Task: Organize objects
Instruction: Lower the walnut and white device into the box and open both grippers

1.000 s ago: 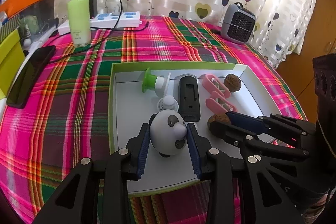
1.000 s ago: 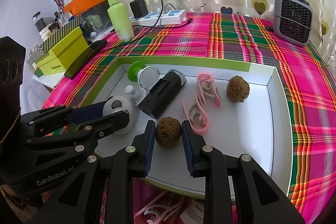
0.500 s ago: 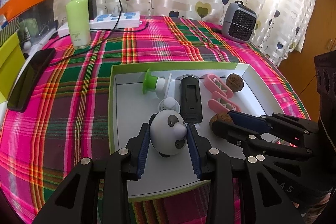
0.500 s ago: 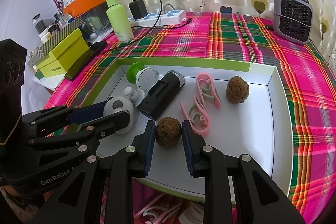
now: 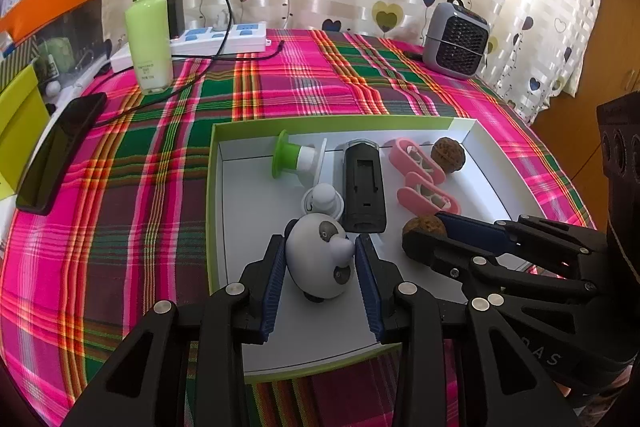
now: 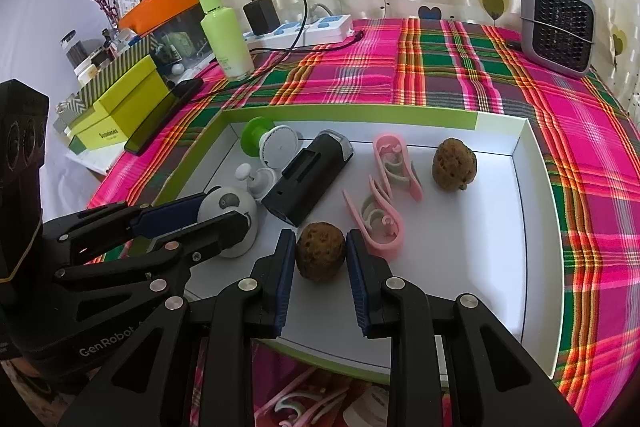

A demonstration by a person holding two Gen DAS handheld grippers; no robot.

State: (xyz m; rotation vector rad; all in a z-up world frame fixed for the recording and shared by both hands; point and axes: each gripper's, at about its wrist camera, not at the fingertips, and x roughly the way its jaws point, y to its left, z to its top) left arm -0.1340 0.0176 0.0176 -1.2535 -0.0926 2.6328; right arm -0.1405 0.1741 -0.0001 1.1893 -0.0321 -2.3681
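Left wrist view: left gripper (image 5: 320, 259) clamps panda toy (image 5: 318, 261) in tray (image 5: 472, 187). Right gripper (image 6: 321, 257) pinches walnut (image 6: 320, 251) beside pink clips (image 6: 380, 223). Only right view shows yellow box (image 6: 120, 99).

Left gripper (image 5: 320, 259): black plastic two-finger frame with triangular cutouts, silver round screw heads at the pivots, ribbed blue pads (image 5: 270, 291) inside each finger. Right gripper (image 6: 321, 253): same build, same blue pads (image 6: 285, 281). White "GenRobot" lettering on the left gripper's black body, right wrist view.
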